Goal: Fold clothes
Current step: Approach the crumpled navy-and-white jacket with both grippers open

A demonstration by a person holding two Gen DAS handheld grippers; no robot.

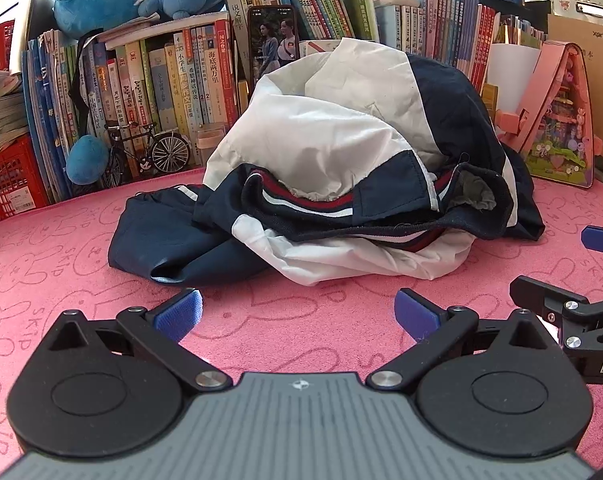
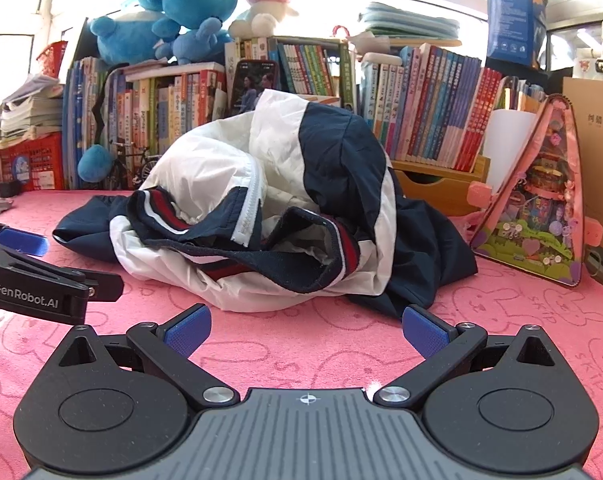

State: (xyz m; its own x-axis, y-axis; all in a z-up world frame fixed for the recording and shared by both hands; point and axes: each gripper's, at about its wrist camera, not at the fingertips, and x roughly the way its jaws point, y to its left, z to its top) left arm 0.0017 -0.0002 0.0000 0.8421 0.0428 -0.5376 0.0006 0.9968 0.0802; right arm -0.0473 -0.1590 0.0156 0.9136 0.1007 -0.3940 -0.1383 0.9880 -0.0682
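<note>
Both hand-held grippers, left [image 1: 297,314] and right [image 2: 306,330], stood agape, empty, just short of the crumpled navy-and-white jacket [image 1: 341,168], ready to grasp.

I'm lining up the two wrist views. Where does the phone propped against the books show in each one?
Left wrist view: the phone stands upper centre, just left of and behind the jacket's white peak.
Right wrist view: the phone is upper centre-left, behind the jacket's top, its lower part hidden.
Shared landmark: the model bicycle, left of the jacket by the books.
</note>
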